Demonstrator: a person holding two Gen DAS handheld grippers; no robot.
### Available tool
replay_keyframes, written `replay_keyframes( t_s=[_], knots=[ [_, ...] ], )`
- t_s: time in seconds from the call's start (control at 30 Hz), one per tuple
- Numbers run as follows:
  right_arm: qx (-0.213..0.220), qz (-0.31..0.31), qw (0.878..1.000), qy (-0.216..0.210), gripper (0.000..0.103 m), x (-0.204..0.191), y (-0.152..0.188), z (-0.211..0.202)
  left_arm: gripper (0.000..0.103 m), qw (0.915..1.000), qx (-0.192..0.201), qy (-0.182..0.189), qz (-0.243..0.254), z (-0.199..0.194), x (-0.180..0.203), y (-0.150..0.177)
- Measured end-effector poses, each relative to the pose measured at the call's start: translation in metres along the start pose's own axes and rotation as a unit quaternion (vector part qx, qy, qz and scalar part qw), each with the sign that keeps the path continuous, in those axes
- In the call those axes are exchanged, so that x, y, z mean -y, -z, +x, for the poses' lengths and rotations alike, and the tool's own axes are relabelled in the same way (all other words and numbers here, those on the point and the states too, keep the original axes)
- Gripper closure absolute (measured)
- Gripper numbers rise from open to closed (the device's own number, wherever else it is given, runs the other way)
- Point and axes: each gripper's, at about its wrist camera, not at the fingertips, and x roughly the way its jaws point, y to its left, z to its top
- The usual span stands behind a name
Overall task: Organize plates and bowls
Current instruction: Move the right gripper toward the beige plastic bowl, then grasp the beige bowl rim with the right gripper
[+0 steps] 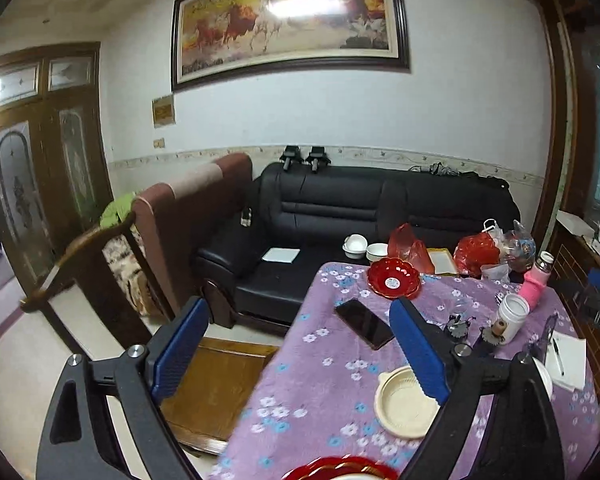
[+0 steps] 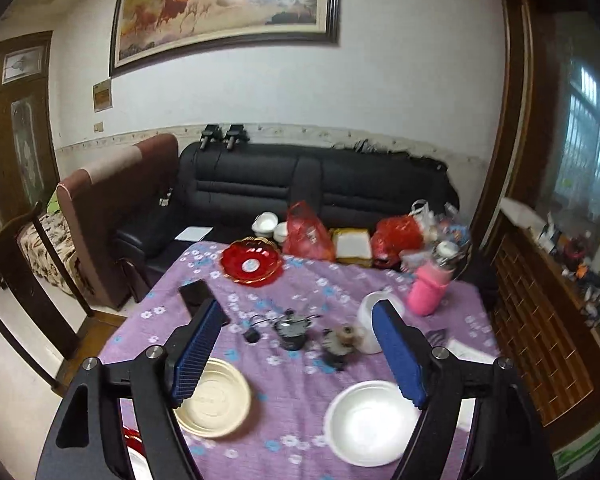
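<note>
On the purple flowered tablecloth (image 2: pixel 300 392) lie a cream plate (image 2: pixel 216 398) and a white bowl (image 2: pixel 370 424), side by side near the front. A red plate (image 2: pixel 252 264) sits at the far side, with small white bowls (image 2: pixel 266 224) behind it. My right gripper (image 2: pixel 297 307) hangs open above the table, nothing between its blue pads. My left gripper (image 1: pixel 298 306) is open too and empty, over the table's left edge. In the left wrist view the cream plate (image 1: pixel 406 404) lies partly behind the right finger. Another red plate (image 1: pixel 340 470) peeks in at the bottom edge.
A black phone (image 2: pixel 196 294), small metal parts (image 2: pixel 292 330), a white cup (image 1: pixel 512 318) and a pink bottle (image 2: pixel 426 294) stand mid-table. Red bags (image 2: pixel 308 232) crowd the far edge. A notebook with pen (image 1: pixel 568 360) lies right. A wooden chair (image 1: pixel 80 256) and black sofa (image 1: pixel 340 204) flank the table.
</note>
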Motion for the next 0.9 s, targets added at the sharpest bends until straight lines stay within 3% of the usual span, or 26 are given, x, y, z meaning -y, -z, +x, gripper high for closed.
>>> replay_keyframes(
  t_s=[0.23,0.43,0.67,0.77,0.9],
  knots=[
    [-0.067,0.016,0.997,-0.03,0.021,-0.025,0.045,0.077,0.011,0.9964,-0.08,0.026,-0.008,0.086,0.044,0.046],
    [-0.13,0.016,0.99,-0.051,0.021,-0.034,0.098,0.139,0.011,0.9863,-0.159,0.037,-0.019,0.154,0.068,0.097],
    [-0.178,0.04,0.98,-0.075,0.025,-0.027,0.133,0.186,0.012,0.9675,-0.245,0.048,-0.039,0.218,0.078,0.136],
    [-0.193,0.039,0.977,-0.081,0.03,-0.029,0.142,0.2,0.012,0.955,-0.288,0.058,-0.043,0.242,0.084,0.15],
    [-0.208,0.041,0.974,-0.084,0.031,-0.033,0.154,0.215,0.012,0.948,-0.312,0.057,-0.03,0.26,0.093,0.164]
  ],
)
